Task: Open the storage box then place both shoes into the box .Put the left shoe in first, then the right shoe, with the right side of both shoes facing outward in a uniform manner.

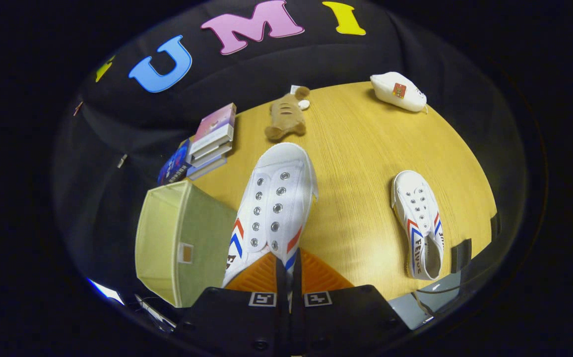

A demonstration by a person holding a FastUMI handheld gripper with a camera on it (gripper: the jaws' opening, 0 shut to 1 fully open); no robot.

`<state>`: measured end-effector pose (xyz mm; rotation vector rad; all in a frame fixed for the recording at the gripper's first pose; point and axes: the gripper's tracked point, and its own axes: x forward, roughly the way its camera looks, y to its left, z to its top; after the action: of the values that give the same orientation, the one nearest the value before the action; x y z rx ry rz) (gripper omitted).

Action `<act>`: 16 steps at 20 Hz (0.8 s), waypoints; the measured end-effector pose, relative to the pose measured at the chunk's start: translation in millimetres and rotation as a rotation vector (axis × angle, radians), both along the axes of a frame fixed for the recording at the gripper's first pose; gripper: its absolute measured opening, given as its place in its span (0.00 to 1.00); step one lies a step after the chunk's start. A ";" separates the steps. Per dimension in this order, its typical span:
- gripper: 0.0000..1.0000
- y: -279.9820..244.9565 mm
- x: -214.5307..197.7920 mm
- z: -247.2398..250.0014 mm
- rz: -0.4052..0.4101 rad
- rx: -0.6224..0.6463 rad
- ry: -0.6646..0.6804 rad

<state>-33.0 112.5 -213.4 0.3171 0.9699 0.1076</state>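
Wooden table (365,163), two shoes, one (274,208) clamped in hand-held gripper (288,267), one box (182,238)

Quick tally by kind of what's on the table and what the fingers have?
White canvas shoes: 2, one pinched between the closed fingers at, one lying on the wooden table at
Pale green fabric storage box: 1
Brown plush toy: 1
White pouch: 1
Stack of books: 1
Total: 6

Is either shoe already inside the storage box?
No: one shoe is gripped in the tongs beside the box, and the other shoe lies on the table.
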 end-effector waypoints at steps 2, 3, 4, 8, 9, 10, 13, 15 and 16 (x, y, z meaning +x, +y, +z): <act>0.06 19.7 -4.6 27.0 -0.013 0.035 -0.025; 0.06 30.7 -6.6 38.4 -0.019 0.057 -0.035; 0.06 42.9 -9.4 49.9 -0.027 0.084 -0.041; 0.06 100.8 -18.3 79.9 -0.022 0.198 -0.043; 0.05 114.9 -19.6 84.2 -0.010 0.210 -0.045; 0.05 128.9 -21.4 85.4 0.007 0.214 -0.042; 0.05 170.1 -27.5 79.5 0.050 0.229 -0.022; 0.05 196.5 -32.4 72.0 0.080 0.243 0.001; 0.05 207.9 -34.4 66.3 0.095 0.242 0.012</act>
<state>-67.4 320.3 -147.2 0.4938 0.9853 0.3118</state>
